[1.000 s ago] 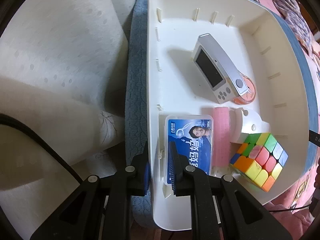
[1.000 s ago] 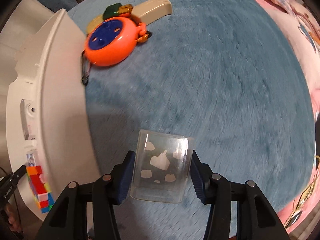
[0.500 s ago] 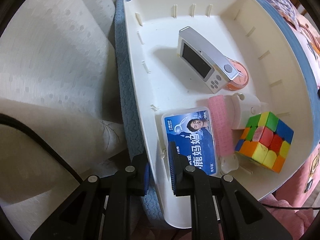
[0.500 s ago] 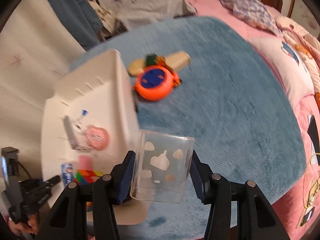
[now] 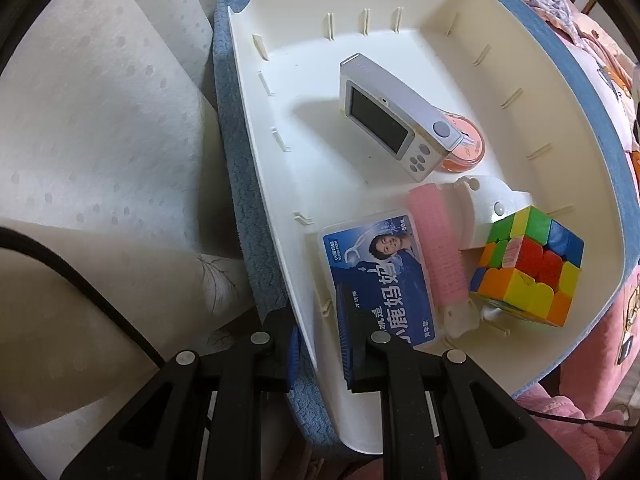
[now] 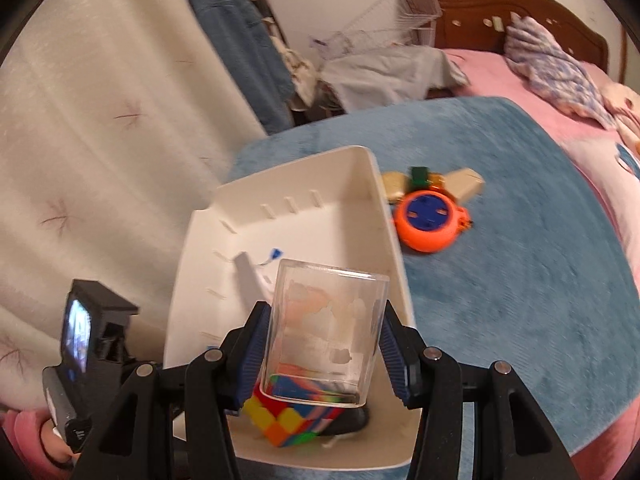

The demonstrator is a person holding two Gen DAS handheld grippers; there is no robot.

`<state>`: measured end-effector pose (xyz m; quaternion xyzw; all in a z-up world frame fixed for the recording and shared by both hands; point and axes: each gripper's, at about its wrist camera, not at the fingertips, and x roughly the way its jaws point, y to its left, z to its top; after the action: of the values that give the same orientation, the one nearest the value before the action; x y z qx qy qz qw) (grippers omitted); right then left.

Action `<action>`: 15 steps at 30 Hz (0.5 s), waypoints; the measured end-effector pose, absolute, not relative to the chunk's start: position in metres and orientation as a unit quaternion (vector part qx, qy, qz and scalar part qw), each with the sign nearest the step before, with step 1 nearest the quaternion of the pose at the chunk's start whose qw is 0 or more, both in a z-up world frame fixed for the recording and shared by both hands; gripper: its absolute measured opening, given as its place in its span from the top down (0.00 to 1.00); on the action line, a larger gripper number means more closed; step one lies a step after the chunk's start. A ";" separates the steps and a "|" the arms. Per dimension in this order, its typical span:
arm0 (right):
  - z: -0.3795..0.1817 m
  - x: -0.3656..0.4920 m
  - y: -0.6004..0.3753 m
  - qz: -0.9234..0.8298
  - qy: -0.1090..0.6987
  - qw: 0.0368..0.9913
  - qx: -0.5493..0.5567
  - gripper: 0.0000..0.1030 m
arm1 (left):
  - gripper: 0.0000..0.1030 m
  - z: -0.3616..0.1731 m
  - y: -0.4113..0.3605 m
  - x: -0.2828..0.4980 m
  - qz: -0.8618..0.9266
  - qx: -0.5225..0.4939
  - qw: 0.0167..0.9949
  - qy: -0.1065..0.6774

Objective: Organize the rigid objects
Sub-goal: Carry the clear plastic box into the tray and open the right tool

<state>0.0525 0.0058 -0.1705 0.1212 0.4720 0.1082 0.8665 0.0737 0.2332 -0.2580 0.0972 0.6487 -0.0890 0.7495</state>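
Note:
My right gripper (image 6: pixel 322 350) is shut on a clear square glass (image 6: pixel 324 332) with white cloud prints, held above the near end of the white bin (image 6: pixel 394 240). My left gripper (image 5: pixel 318 336) is shut on the bin's side wall (image 5: pixel 308 320), one finger outside, one inside. In the bin (image 5: pixel 560 92) lie a white camera (image 5: pixel 394 120) propped on a pink round case (image 5: pixel 466 150), a blue floss-pick box (image 5: pixel 380 272), a pink roller (image 5: pixel 436 252), a white plastic piece (image 5: pixel 492 208) and a colour cube (image 5: pixel 528 266). The cube (image 6: pixel 288 420) shows under the glass.
On the blue blanket (image 6: pixel 500 280) right of the bin sit an orange round reel (image 6: pixel 430 222), a green-and-amber piece (image 6: pixel 420 176) and beige blocks (image 6: pixel 466 184). White curtain (image 6: pixel 100 140) hangs left. A pink bed with a wooden headboard (image 6: pixel 520 16) lies behind. A hand (image 6: pixel 48 440) holds the left gripper.
The right gripper rose with the glass from low over the blanket and swung left, now over the bin. The left gripper stayed clamped on the wall and rolled a little.

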 end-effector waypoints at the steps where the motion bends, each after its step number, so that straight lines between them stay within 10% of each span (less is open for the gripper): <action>1: -0.169 0.052 0.010 0.115 0.468 0.868 0.118 0.48 | 0.85 -0.258 0.234 0.074 -0.089 0.098 0.750 0.649; 15: -0.159 0.045 0.040 0.166 0.421 0.890 0.058 0.33 | 0.85 -0.258 0.238 0.078 -0.093 0.087 0.750 0.649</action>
<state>0.0450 0.0398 -0.1589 0.0585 0.4208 0.1655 0.8900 0.0783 0.2384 -0.2577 0.0871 0.6493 -0.0926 0.7498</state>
